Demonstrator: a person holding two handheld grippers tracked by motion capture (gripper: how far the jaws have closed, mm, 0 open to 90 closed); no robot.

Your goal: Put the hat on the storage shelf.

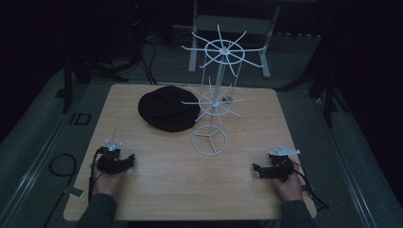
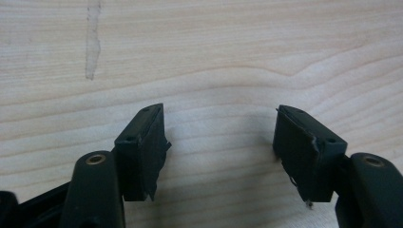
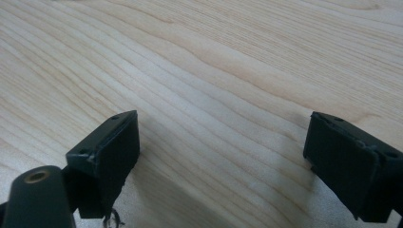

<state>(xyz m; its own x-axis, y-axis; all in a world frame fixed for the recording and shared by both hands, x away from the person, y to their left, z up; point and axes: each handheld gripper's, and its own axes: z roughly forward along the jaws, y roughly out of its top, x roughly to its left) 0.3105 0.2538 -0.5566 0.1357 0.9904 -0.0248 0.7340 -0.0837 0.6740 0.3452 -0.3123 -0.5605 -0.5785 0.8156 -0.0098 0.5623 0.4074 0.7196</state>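
Left hand-held gripper (image 1: 127, 162) low, jaws wide apart, right hand-held gripper (image 1: 259, 170) likewise, both gripped by hands

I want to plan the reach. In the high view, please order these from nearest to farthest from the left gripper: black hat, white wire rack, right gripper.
From the left gripper:
1. Black hat, ahead, left of centre.
2. White wire rack, its base at the table's middle.
3. Right gripper, across at the right side.

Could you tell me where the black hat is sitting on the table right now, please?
In the high view, the black hat lies on the far-left part of the table, just left of the white wire rack.
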